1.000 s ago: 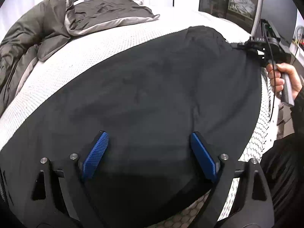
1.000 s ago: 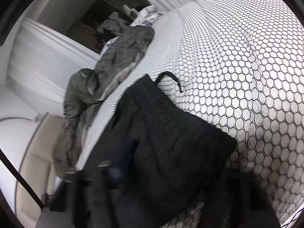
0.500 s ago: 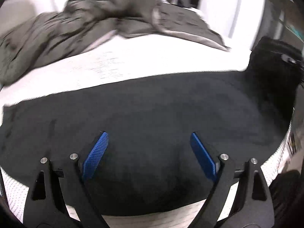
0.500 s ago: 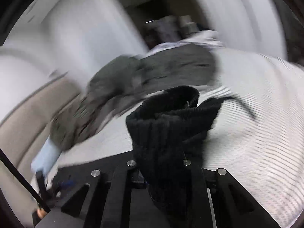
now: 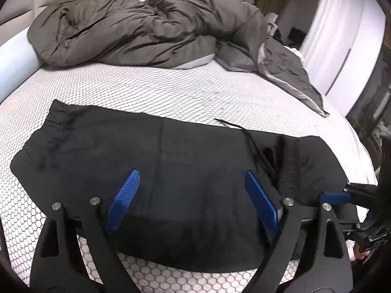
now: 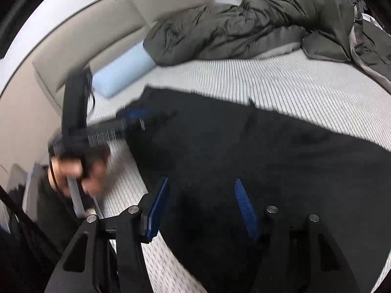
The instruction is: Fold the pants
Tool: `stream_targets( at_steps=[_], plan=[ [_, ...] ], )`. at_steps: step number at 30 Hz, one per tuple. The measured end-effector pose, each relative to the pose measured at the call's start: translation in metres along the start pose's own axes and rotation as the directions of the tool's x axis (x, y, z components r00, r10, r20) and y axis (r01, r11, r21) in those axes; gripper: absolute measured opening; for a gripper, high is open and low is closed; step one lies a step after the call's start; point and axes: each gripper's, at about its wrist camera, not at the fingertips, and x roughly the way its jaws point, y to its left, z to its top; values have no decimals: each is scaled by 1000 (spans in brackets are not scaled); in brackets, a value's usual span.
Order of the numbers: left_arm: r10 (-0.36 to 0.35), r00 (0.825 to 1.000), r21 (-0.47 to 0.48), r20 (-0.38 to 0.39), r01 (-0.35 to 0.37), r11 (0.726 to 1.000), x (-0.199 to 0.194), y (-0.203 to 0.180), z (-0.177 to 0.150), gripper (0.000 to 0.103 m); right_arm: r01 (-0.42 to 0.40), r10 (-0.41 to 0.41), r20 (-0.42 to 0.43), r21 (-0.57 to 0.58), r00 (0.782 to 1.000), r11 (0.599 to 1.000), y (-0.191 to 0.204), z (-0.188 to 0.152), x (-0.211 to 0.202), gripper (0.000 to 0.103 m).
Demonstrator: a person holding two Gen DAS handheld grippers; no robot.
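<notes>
Two grippers hover over black pants (image 5: 200, 171). Left gripper (image 5: 193, 200) spread wide, empty, cloth lying flat beneath and beyond both pads. Right gripper (image 6: 202, 210) opening, nothing pinched between its fingers, folded pants below and ahead on the mattress (image 5: 171, 92). Judged best: smooth the doubled layer, align edges beyond the fingertips, then regrip. Farther off, a rumpled duvet (image 5: 146, 29).

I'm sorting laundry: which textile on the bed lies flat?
The black pants, spread flat at the near edge; the grey duvet is crumpled behind them.
</notes>
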Motion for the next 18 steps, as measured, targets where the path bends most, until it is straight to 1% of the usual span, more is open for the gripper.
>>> stream_targets(
  at_steps=[1,2,3,4,5,6,7,8,10,11,13,14,15,17,18],
  plan=[
    [-8,1000,8,-6,8,1000,-2,-6,-1,87,12,-12,3,1,1000,1000,-5,-8,-7,58],
    [-28,999,28,-21,29,999,-3,-20,-4,87,59,-59,20,7,998,998,-14,-23,-22,60],
    [-46,998,50,-31,48,998,-3,-32,-8,87,118,-118,29,12,993,993,-22,-29,-29,64],
    [-67,997,87,-45,71,994,-3,-48,-14,87,191,-192,35,19,981,981,-30,-35,-35,64],
    [-85,994,149,-71,94,984,0,-66,-22,87,293,-294,26,33,956,956,-43,-54,-46,64],
    [-82,992,206,-100,102,973,6,-80,-29,87,345,-345,4,44,939,938,-51,-64,-51,64],
    [-65,989,276,-136,100,956,12,-95,-39,87,390,-390,-15,58,921,919,-63,-80,-57,64],
    [-36,985,351,-170,94,932,19,-109,-49,87,409,-408,-22,69,913,910,-73,-93,-63,64],
    [-6,982,413,-189,85,907,24,-117,-59,88,427,-425,-39,101,904,899,-87,-120,-79,64],
    [-1,980,422,-197,86,903,25,-116,-60,88,431,-429,-39,120,902,894,-93,-130,-85,64],
    [-17,977,406,-211,104,908,25,-112,-58,88,430,-430,-39,167,902,887,-100,-145,-98,68],
    [-25,979,386,-202,103,917,22,-110,-55,88,415,-418,-33,203,908,887,-105,-153,-107,68],
    [-30,981,371,-193,101,923,21,-108,-53,88,371,-382,-5,251,924,894,-111,-160,-117,69],
    [-45,983,345,-175,104,933,18,-107,-48,88,298,-329,46,322,943,899,-120,-168,-129,69],
    [-51,983,338,-178,110,935,20,-108,-47,88,240,-290,84,372,953,897,-128,-174,-136,69]
  ],
)
